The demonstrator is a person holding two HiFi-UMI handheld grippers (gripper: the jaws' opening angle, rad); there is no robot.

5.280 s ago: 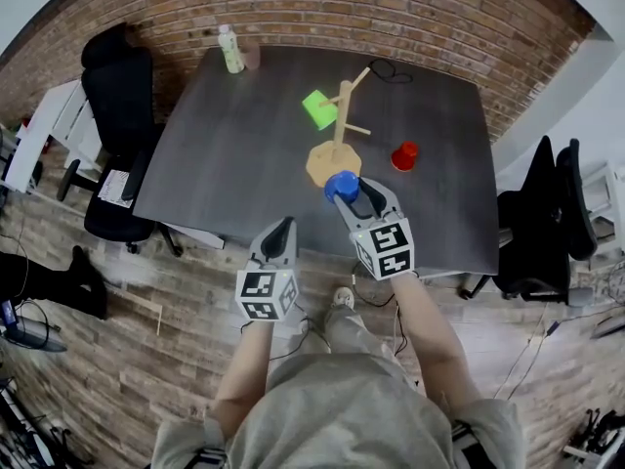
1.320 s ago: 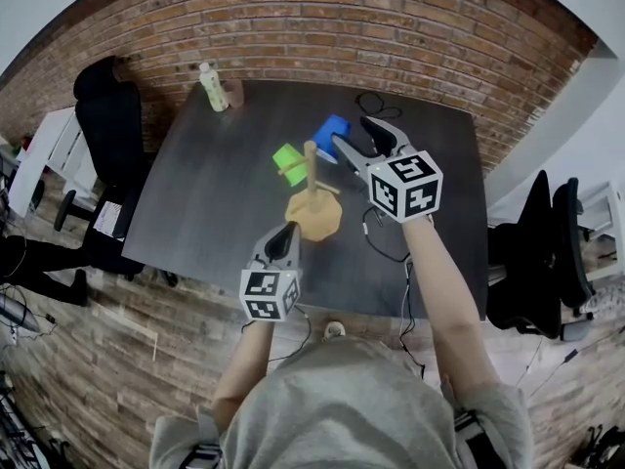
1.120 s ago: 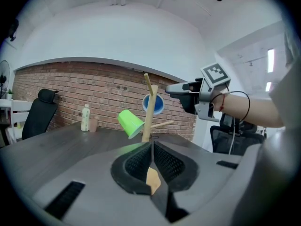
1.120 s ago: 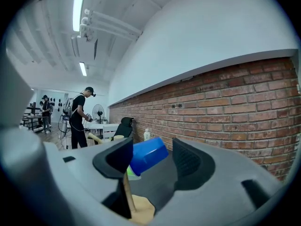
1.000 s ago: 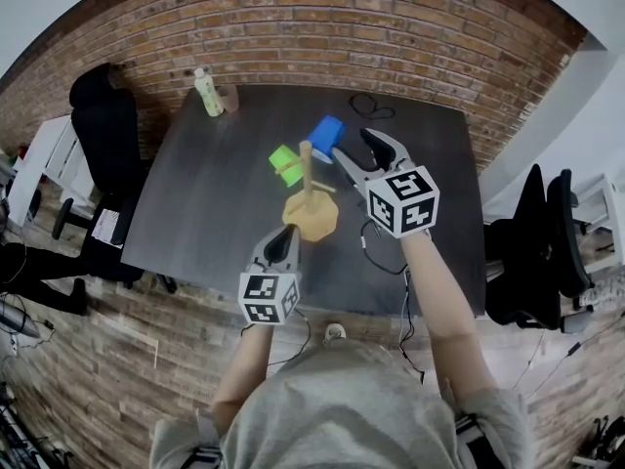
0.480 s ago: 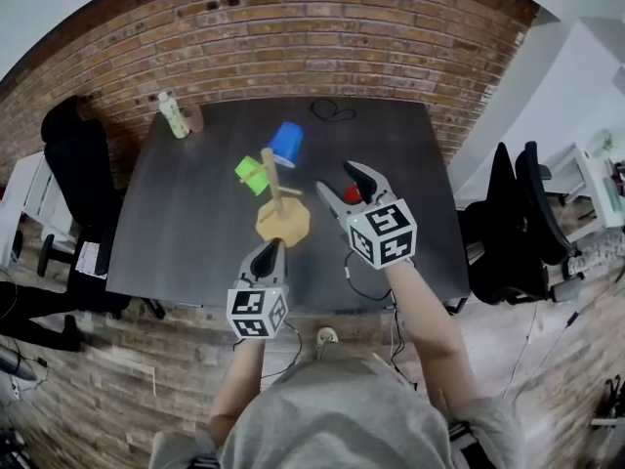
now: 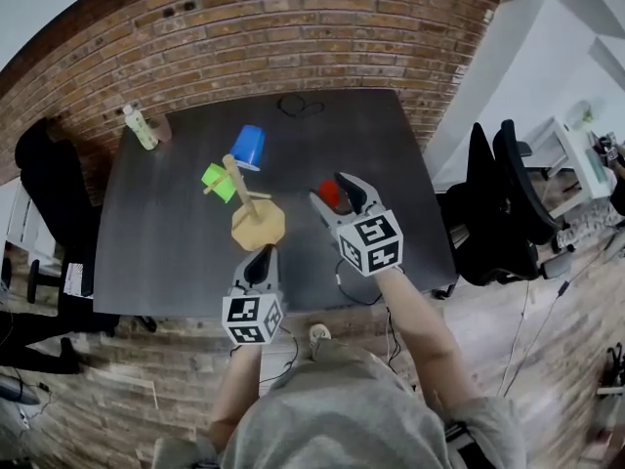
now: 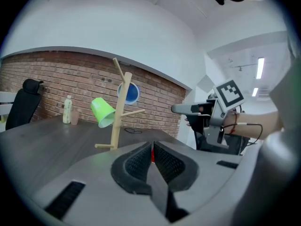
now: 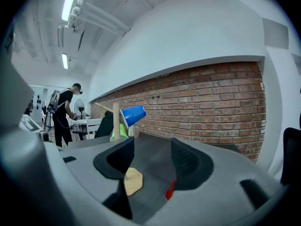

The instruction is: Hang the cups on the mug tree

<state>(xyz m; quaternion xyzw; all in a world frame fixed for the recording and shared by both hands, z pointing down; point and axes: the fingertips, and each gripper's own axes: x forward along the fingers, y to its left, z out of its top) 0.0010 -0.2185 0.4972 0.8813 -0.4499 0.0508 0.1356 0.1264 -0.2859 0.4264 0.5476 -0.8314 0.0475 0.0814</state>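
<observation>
The wooden mug tree (image 7: 244, 195) stands on the dark table (image 7: 166, 252). A green cup (image 7: 216, 181) and a blue cup (image 7: 248, 147) hang on its pegs. A red cup (image 7: 330, 194) stands on the table right of the tree. My right gripper (image 7: 329, 188) hovers open over it with nothing gripped. In the right gripper view the red cup (image 9: 170, 190) shows low, partly hidden behind one jaw, and the blue cup (image 9: 133, 115) hangs ahead. My left gripper (image 7: 260, 255) is shut and empty near the tree's base (image 7: 258, 227).
A bottle (image 7: 140, 126) and a small brown cup (image 7: 162, 128) stand at the table's far left corner, and a black cable (image 7: 299, 106) lies at the back. Black chairs (image 7: 491, 203) flank the table. A person (image 9: 62, 115) stands far off.
The right gripper carried the blue cup up to the tree, let it go on a peg and drew back right, over the red cup. The left gripper stayed shut by the base.
</observation>
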